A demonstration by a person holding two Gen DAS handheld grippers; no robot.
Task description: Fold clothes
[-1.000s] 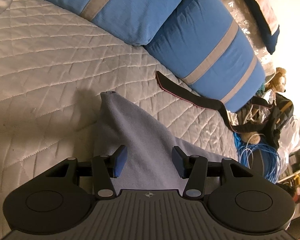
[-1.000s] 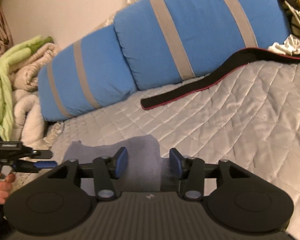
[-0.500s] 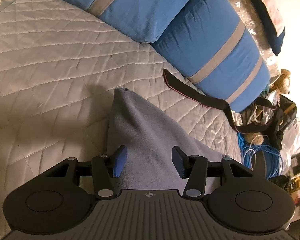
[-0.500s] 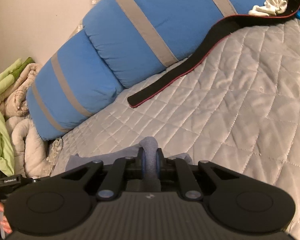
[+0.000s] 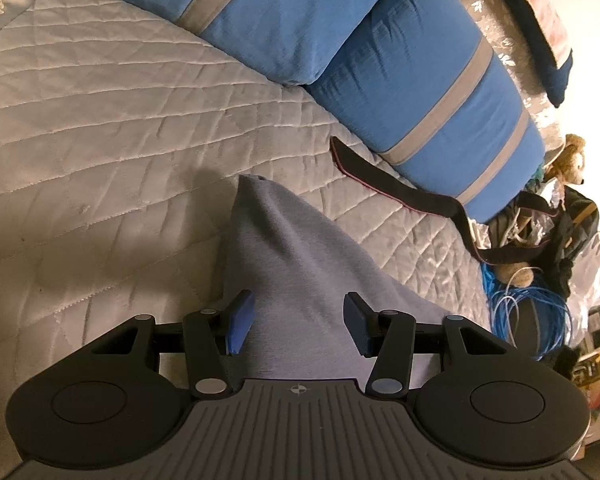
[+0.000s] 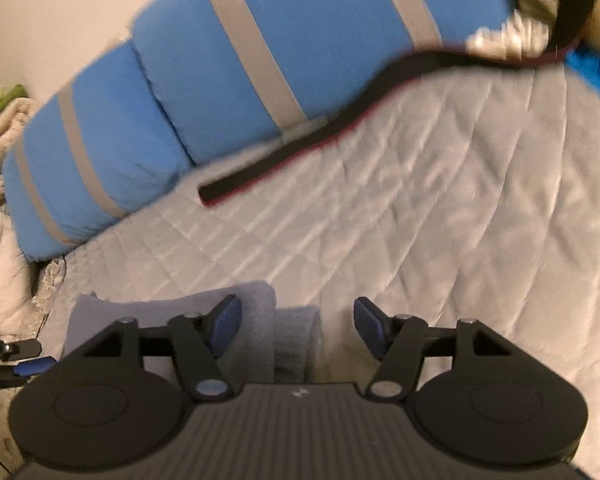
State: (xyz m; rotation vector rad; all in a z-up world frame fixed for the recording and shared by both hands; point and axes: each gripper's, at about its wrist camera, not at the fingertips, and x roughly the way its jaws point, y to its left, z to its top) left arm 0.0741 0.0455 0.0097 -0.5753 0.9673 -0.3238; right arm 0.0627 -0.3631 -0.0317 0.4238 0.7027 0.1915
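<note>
Both my left gripper (image 5: pixel 296 328) and right gripper (image 6: pixel 296 330) hover spread and empty over the grey garment (image 5: pixel 300 264), which lies flat on the quilt (image 5: pixel 100 140), handy for creasing.

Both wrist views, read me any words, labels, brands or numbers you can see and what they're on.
No readable words or numbers in either view.
Left tool body: a small round crosshair emblem, no letters.
Right tool body: a small emblem, too blurred to read.
</note>
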